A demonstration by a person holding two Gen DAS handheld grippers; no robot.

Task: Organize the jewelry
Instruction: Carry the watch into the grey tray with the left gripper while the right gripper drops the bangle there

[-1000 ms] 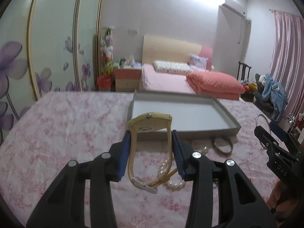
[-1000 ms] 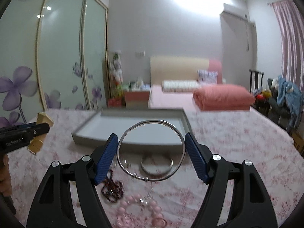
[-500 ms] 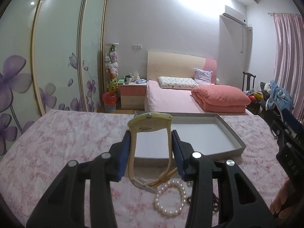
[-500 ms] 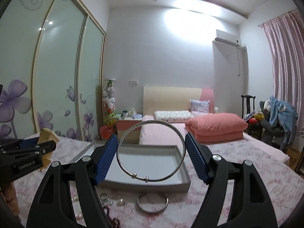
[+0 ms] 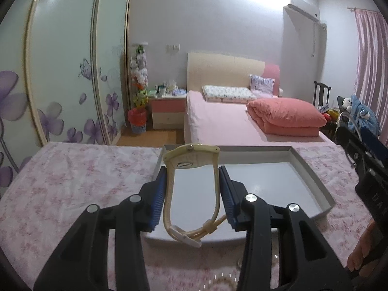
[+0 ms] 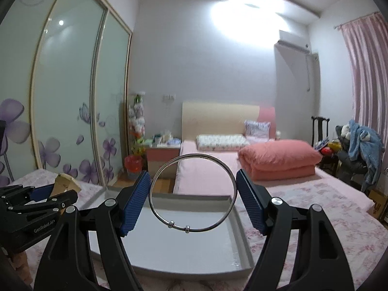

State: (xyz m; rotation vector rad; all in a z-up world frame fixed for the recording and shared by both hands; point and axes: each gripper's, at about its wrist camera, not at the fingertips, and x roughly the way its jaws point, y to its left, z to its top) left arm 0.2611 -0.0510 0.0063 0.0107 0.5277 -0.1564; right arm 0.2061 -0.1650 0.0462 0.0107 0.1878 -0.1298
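A cream rubber-strapped wristwatch [image 5: 191,186] is gripped in the left gripper [image 5: 192,195] and a thin silver bangle [image 6: 192,192] in the right gripper [image 6: 192,200], both held above the near edge of the shallow grey tray [image 5: 312,177] lying directly ahead.

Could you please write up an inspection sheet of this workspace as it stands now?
Surface: table under a pink floral cloth.
Job's things: cream watch and silver bangle, both held above the grey tray, whose visible floor is bare.
Clutter: nothing seen clearly; the near edge is blurred.
Grippers: left gripper shut on the watch; right gripper shut on the bangle.
Cables: nothing seen.
Surroundings: bed, folded pink quilt, nightstand, flowered wardrobe doors, pink curtain.
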